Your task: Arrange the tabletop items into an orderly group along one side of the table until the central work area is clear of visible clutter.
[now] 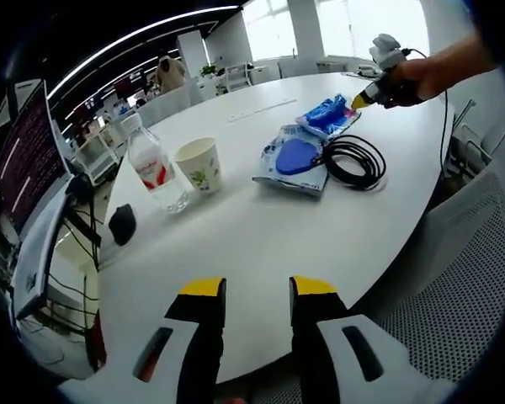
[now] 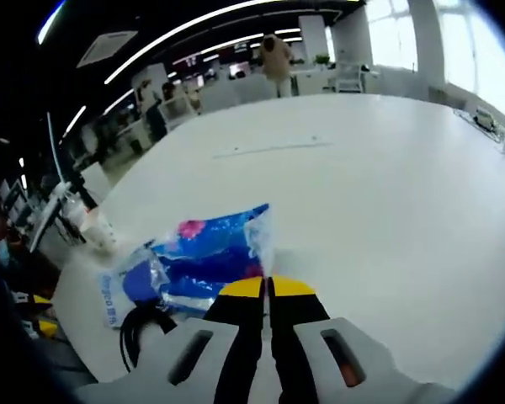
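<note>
On the white oval table [image 1: 261, 227] stand a clear water bottle [image 1: 156, 164] with a red label and a paper cup [image 1: 199, 164], with a black mouse-like object [image 1: 122, 223] near the left edge. A blue packet [image 1: 330, 114] and a second blue-and-white packet [image 1: 296, 160] lie beside a coiled black cable [image 1: 353, 160]. My left gripper [image 1: 258, 290] hovers open over the near edge, holding nothing. A hand holds my right gripper [image 1: 362, 99] at the far packet. In the right gripper view, the gripper [image 2: 267, 288] is shut on the edge of the blue packet [image 2: 210, 248].
A monitor [image 1: 25, 160] and cluttered desks stand left of the table. A mesh chair [image 1: 480, 278] sits at the near right edge. Small items [image 1: 362, 71] lie at the table's far right. A person [image 2: 278, 55] stands in the background.
</note>
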